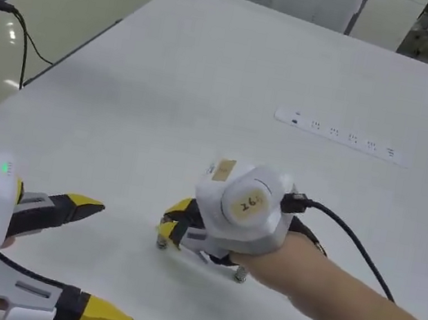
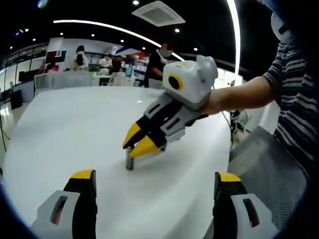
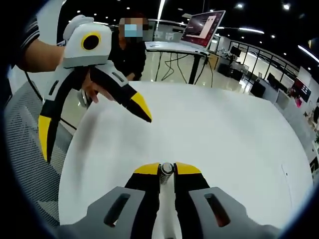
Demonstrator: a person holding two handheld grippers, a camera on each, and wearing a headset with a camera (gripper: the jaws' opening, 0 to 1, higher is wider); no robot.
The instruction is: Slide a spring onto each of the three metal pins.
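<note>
While right tongs (image 2: 136, 144) pinch spring (image 3: 166, 170) upright between tips, lower end touching white bench (image 1: 211, 85), likely to seat it over pin, left tongs (image 2: 155, 176) hover just beside, spread wide, empty, probably ready to steady.

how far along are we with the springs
Done: nothing I can confirm. In hand: the right gripper is shut on a spring, upright at the table. The left gripper is open, holding nothing. Left: whether the pin beside that gripper carries a spring is too small to tell.
</note>
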